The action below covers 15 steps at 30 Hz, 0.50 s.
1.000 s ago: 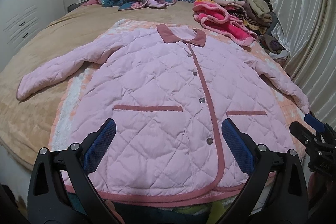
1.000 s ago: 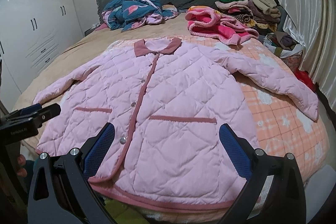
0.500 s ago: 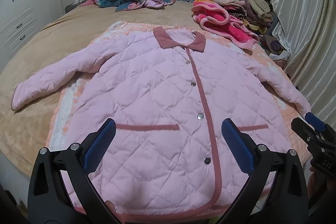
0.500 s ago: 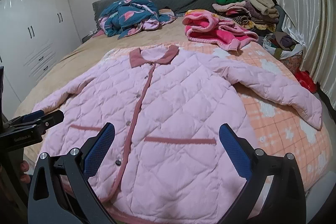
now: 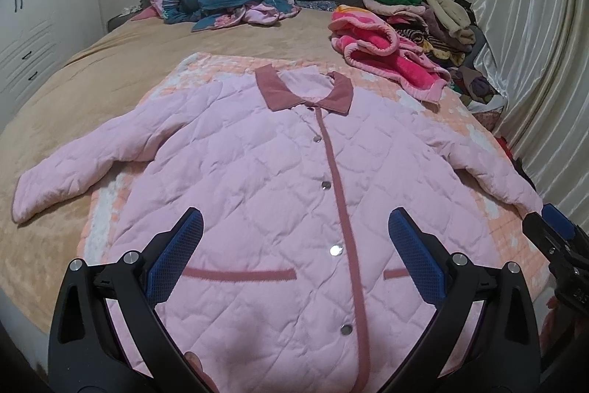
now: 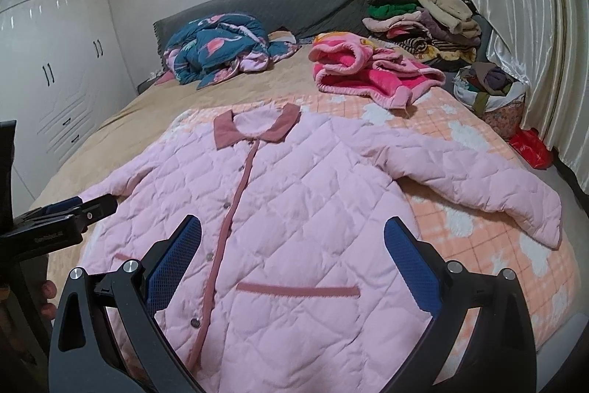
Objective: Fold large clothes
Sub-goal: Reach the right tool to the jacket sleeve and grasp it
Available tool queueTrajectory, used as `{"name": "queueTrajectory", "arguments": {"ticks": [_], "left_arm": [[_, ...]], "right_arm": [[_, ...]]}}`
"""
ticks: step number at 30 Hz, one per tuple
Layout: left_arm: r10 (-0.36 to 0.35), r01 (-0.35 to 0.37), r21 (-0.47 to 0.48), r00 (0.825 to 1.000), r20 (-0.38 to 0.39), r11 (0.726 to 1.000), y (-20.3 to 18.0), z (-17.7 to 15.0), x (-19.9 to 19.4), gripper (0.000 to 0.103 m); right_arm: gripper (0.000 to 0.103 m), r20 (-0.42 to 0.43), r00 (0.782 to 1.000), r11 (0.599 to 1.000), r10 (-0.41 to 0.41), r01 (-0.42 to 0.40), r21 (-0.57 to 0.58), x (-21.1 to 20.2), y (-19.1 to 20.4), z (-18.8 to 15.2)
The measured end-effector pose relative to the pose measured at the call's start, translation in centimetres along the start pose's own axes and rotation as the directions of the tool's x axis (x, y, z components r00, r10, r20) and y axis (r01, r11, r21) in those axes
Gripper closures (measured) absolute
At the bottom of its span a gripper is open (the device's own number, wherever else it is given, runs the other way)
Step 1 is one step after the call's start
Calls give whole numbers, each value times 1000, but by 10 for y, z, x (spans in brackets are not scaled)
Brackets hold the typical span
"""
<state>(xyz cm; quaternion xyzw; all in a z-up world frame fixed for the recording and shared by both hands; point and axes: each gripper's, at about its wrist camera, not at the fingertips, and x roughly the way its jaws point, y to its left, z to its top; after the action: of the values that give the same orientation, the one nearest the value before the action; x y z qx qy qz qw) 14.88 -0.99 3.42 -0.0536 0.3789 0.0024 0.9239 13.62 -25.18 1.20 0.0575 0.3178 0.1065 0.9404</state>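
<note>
Jacket [image 5: 279,194] is lying flat, buttoned, on the bed [image 5: 110,69]. Left gripper [image 5: 294,247] and right gripper [image 6: 292,245] are hovering over its hem, fingers wide open, gripping nothing.

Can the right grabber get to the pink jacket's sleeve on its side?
Probably yes. The right hand-held gripper is open above the jacket, and the sleeve lies flat on the blanket with nothing covering it.

Your left gripper [image 5: 294,245] hides the jacket [image 5: 279,194] hem; the right gripper [image 5: 556,245] is cut off at the frame edge.
</note>
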Motion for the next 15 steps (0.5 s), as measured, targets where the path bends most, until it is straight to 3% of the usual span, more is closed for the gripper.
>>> {"name": "queueTrajectory", "arguments": {"ticks": [15], "left_arm": [[-33,32,39,999,23,999,-35,43,23,9]], "right_arm": [[4,48,994,990,-97,92,104,9,-57,29]]}}
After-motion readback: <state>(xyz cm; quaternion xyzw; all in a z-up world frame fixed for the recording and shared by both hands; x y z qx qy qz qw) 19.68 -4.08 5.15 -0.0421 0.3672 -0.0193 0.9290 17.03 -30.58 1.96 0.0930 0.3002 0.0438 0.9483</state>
